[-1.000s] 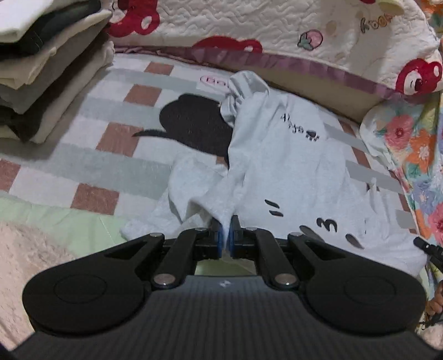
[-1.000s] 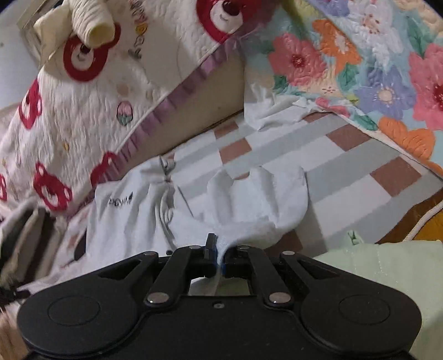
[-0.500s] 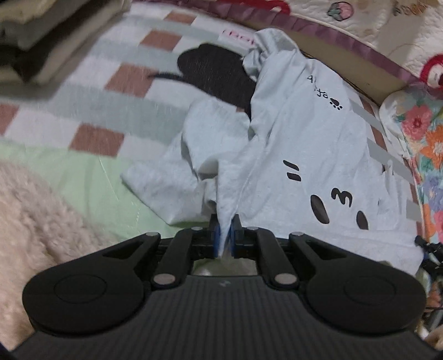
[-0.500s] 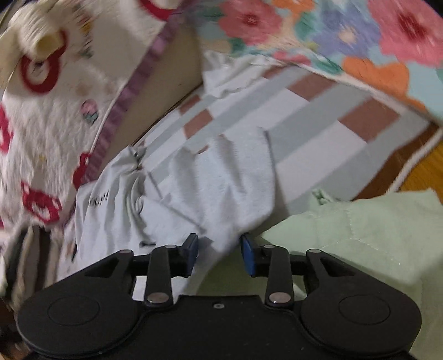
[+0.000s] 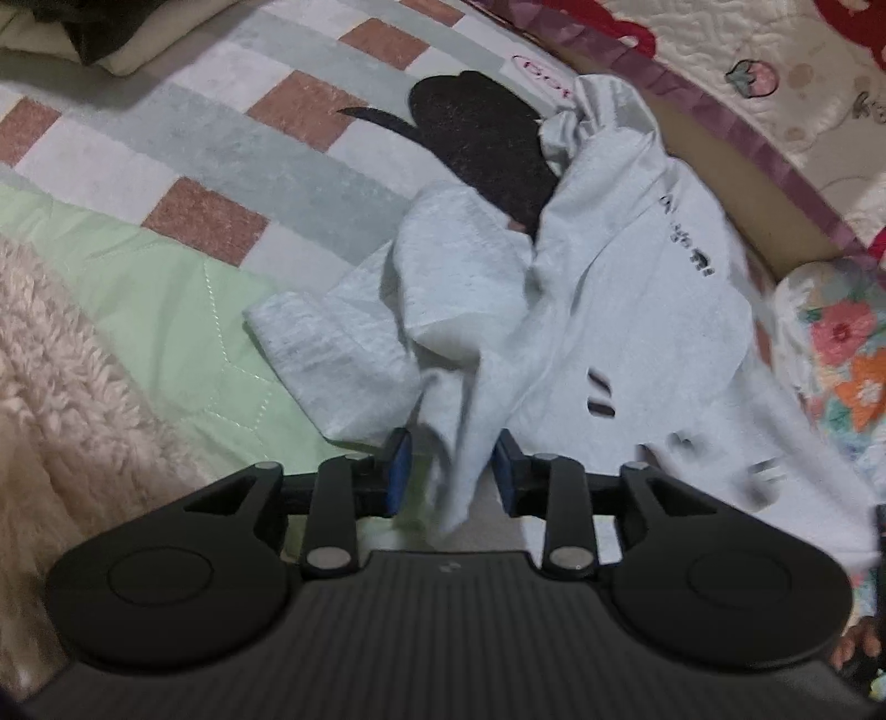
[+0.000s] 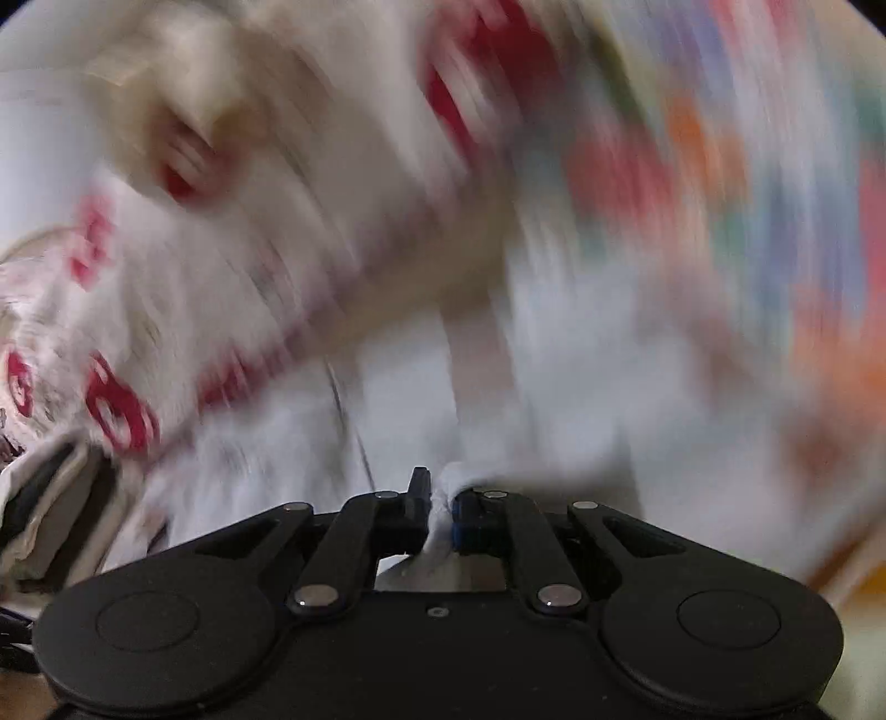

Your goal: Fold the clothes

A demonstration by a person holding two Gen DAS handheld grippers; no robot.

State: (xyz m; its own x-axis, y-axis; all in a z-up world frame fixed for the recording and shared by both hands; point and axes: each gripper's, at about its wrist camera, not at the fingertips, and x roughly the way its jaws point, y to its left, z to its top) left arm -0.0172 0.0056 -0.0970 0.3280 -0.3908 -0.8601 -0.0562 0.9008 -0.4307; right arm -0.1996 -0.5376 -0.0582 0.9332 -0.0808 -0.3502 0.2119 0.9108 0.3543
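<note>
A light grey sweatshirt (image 5: 637,310) with black print lies crumpled on a checked blanket (image 5: 232,127), one sleeve folded toward the left. My left gripper (image 5: 449,471) stands open at its near edge, a fold of the grey cloth hanging loose between the blue pads (image 5: 397,462). The right wrist view is heavily blurred by motion. There my right gripper (image 6: 440,501) is shut on a bunched bit of the grey sweatshirt (image 6: 443,498), which stretches away from the fingers.
A pale green quilted mat (image 5: 138,288) and a fluffy beige rug (image 5: 50,387) lie at the left. A stack of folded clothes (image 5: 111,33) sits at the top left. A bear-print quilt (image 5: 775,61) and a floral cover (image 5: 847,354) border the back and right.
My left gripper has opened and let go of the sweatshirt edge. My right gripper, open half a second ago, has shut on the cloth and is swinging fast.
</note>
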